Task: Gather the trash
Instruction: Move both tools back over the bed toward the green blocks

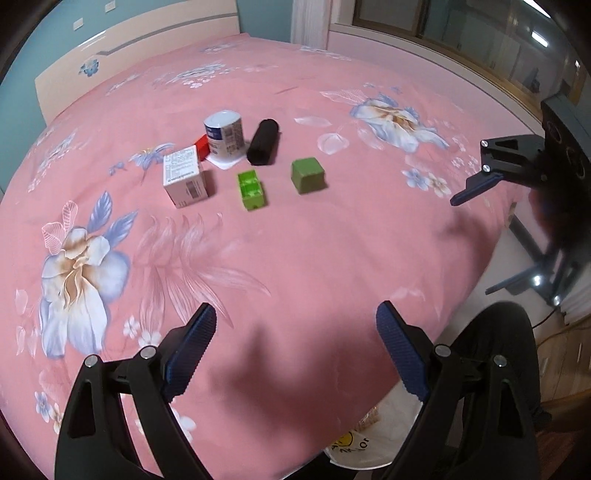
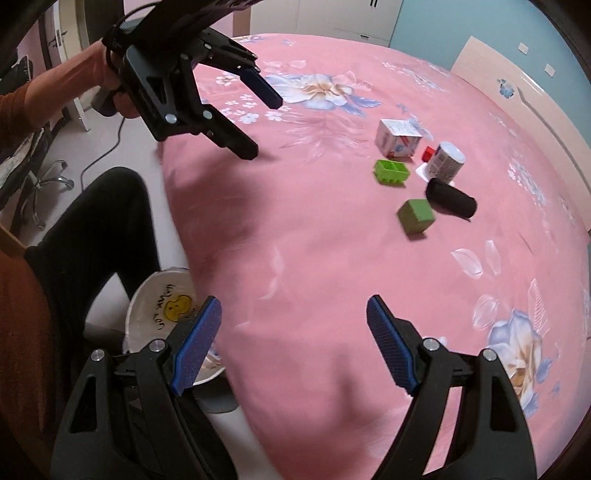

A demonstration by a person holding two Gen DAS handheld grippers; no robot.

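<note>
On the pink floral bed [image 1: 295, 258] lie a white carton [image 1: 184, 180], a white and blue can [image 1: 224, 133], a small red box [image 1: 201, 146], a black roll [image 1: 263, 141], a bright green open block [image 1: 251, 189] and a dark green cube [image 1: 307, 175]. In the right wrist view I see the carton [image 2: 397, 139], can [image 2: 446, 161], black roll [image 2: 450, 198], bright green block [image 2: 392, 171] and dark green cube [image 2: 416, 215]. My left gripper [image 1: 295, 343] is open and empty, above the near part of the bed. My right gripper [image 2: 294, 339] is open and empty, well short of the objects.
A white bag with a yellow smiley [image 2: 162, 306] stands on the floor by the bed edge, next to the person's leg [image 2: 96, 229]. It also shows in the left wrist view [image 1: 369, 439]. A headboard [image 1: 147, 48] and a window [image 1: 461, 33] lie beyond the bed.
</note>
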